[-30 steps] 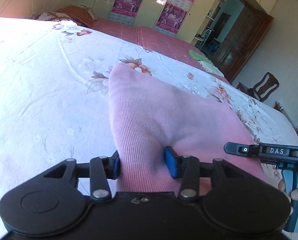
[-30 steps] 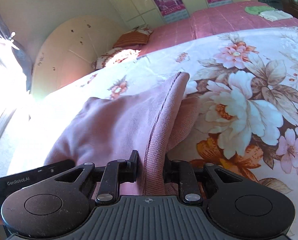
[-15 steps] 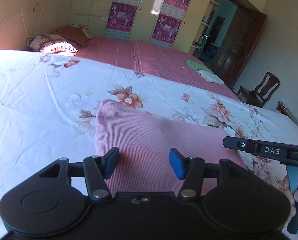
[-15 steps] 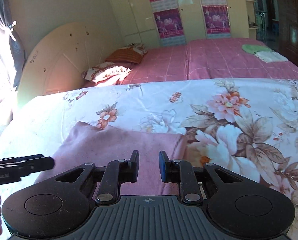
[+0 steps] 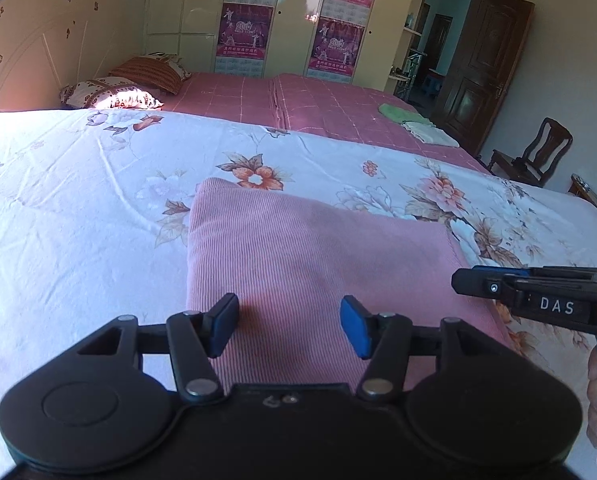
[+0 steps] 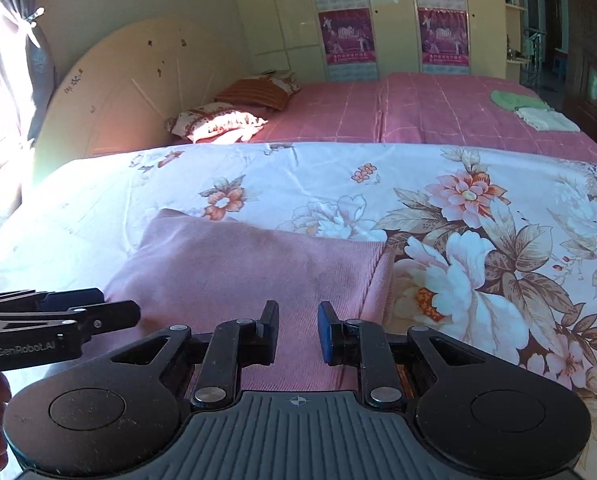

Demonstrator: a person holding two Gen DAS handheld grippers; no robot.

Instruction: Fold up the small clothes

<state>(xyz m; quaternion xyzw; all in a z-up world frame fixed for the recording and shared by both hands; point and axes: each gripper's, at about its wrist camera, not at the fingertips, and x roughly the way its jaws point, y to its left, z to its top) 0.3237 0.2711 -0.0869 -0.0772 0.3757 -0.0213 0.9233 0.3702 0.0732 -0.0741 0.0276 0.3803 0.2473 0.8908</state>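
**Both grippers clear of the folded pink garment**

On the floral sheet [image 5: 78, 208], the pink ribbed garment [image 5: 306, 256] lies flat as a folded rectangle; we take it as the landmark. We see the sheet's orange flower [image 5: 256, 174] just beyond its far edge, and a green cloth [image 5: 398, 111] and a white cloth [image 5: 430, 134] well beyond it on the pink bedspread [image 5: 318, 104].

Left gripper [image 5: 288, 326]: over the garment's near edge, towards its left side, jaws moderately apart, nothing between the pads. Right gripper [image 6: 298, 332]: over the near edge towards the right side, close to the stitched right hem [image 6: 376, 276], jaws narrowly apart, also empty. Each gripper shows in the other's view, flanking the garment.

Key relation: the garment lies ahead of and below both grippers, its long axis running left to right across the line they point along. We judge neither hand clearly nearer; each sits by its own end. If another fold is wanted, it would likely bring one short end over the other, and the right gripper is better placed for the hemmed end.
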